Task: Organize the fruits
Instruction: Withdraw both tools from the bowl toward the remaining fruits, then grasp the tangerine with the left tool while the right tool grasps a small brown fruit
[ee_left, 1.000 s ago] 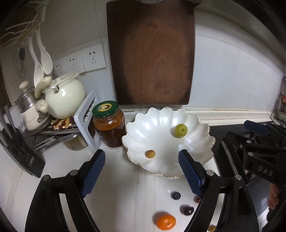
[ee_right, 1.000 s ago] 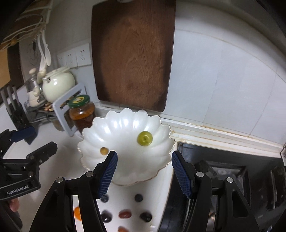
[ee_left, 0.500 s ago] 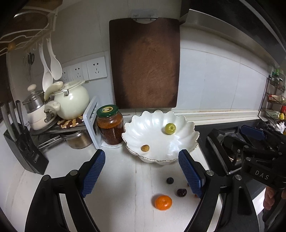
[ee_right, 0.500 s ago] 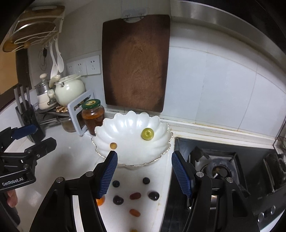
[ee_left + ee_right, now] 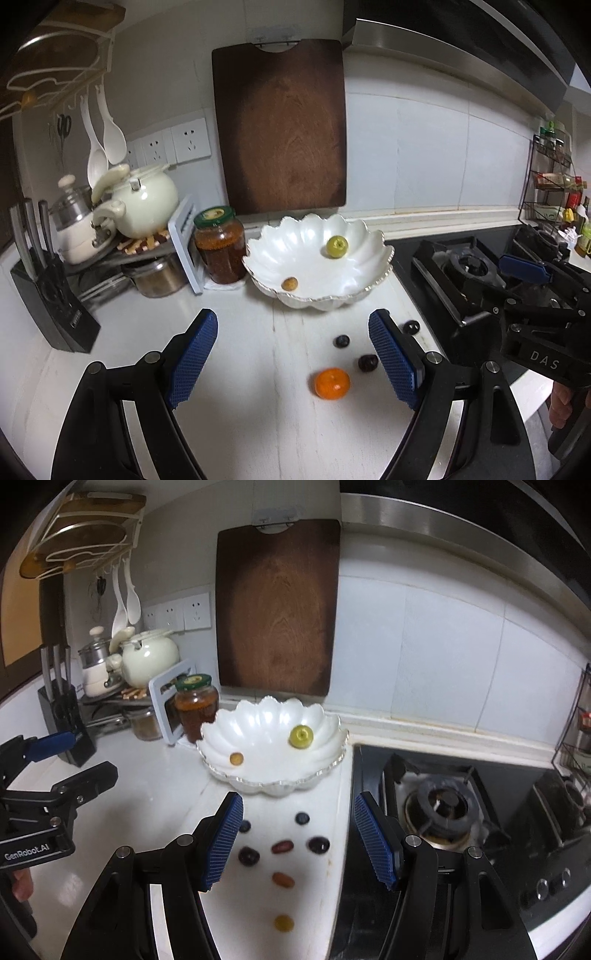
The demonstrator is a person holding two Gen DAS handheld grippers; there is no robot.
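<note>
A white scalloped bowl stands on the white counter and holds a green fruit and a small tan fruit. In front of it lie an orange, blueberries, dark grapes, red-brown dates and a yellow fruit. My left gripper is open and empty above the counter, left of the fruits. My right gripper is open and empty above the loose fruits.
A jar with a green lid stands left of the bowl, beside a rack with a cream teapot and a knife block. A wooden cutting board hangs on the wall. A gas stove lies right of the counter.
Both grippers have drawn back and up from the bowl; more of the counter, the loose fruits and the stove show. Both stay open and empty.
</note>
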